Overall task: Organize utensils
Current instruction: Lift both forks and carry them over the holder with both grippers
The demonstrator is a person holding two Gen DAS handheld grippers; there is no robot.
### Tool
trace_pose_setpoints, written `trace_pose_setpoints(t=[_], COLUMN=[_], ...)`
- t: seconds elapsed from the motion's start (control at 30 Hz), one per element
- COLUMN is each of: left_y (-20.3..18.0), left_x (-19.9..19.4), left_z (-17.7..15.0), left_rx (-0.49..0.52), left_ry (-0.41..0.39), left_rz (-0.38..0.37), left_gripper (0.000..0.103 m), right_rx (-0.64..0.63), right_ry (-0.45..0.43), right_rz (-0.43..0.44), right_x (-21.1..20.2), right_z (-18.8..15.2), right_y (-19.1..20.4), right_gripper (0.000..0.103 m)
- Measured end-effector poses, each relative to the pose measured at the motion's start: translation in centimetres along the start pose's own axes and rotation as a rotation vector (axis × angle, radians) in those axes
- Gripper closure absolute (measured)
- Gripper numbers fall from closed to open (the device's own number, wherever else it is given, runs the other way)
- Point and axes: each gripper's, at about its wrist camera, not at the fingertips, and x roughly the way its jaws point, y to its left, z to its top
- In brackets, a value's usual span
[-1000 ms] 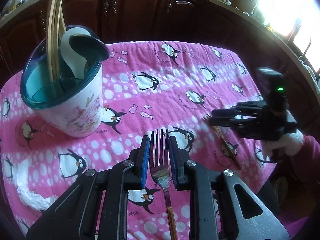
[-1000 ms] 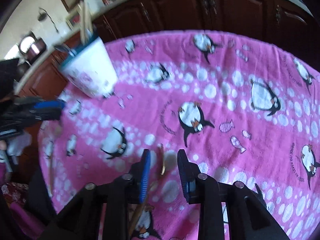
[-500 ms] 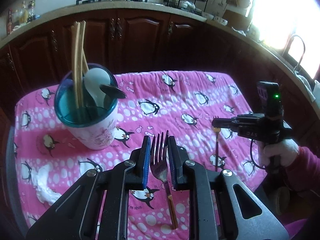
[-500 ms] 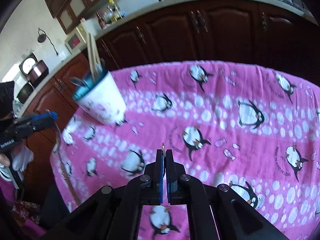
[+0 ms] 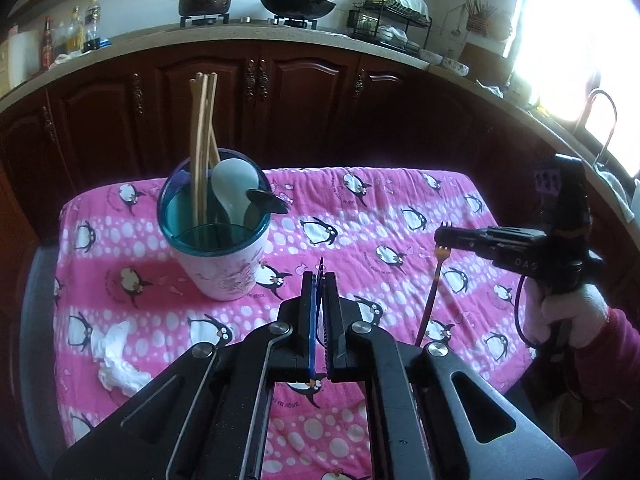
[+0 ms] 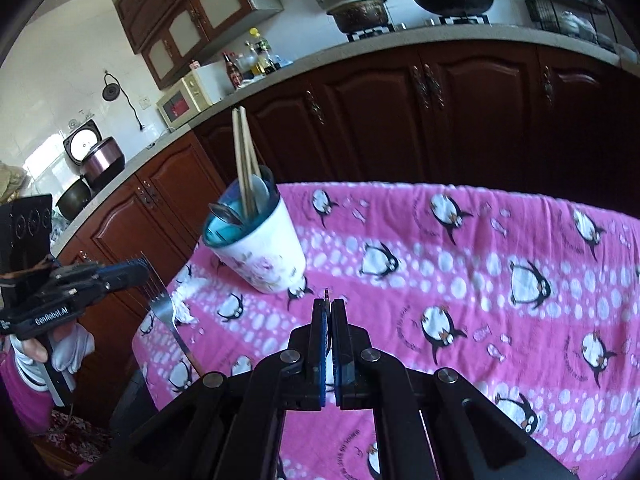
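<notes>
While two forks are lifted clear of the pink penguin cloth, each is pinched between closed jaws. A silver fork is clamped by the left gripper at the left edge of the right wrist view, its handle hanging down. A second fork, with a dark handle, is gripped by the right gripper at the right of the left wrist view. A white utensil cup with a teal rim is seen left of centre, holding chopsticks and a white spoon. A crumpled tissue lies at lower left.
</notes>
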Motion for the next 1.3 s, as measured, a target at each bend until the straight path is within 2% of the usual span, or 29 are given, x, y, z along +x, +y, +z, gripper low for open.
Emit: trace_pose_setpoints(t=[0.3,0.67,1.1,1.3], left_y=[0.7,4.0,7.5,8.5], left_x=[-4.1,-8.1,-9.3,-9.1], left_z=[1.5,3.9,6.4,7.1], left_rx=[-0.009,-0.066,-0.089,-0.093], left_ry=[-0.078,-0.164,-0.216,-0.226], left_rz=[0.035,0.120,0.238,0.257], left_gripper=[0.101,0.101,0.101,0.101], right_rx=[-0.063,-0.120,-0.169,-0.189], right_ry=[-0.049,-0.097,-0.128,-0.121], right_rz=[0.020,0.052,0.068,0.073], right_x=[-1.2,-1.3,0.4,1.6], right_z=[2.8,6.3,10.3,11.5], right_y=[2.8,6.2,9.9,11.1], right_gripper=[0.101,0.101,0.101,0.101])
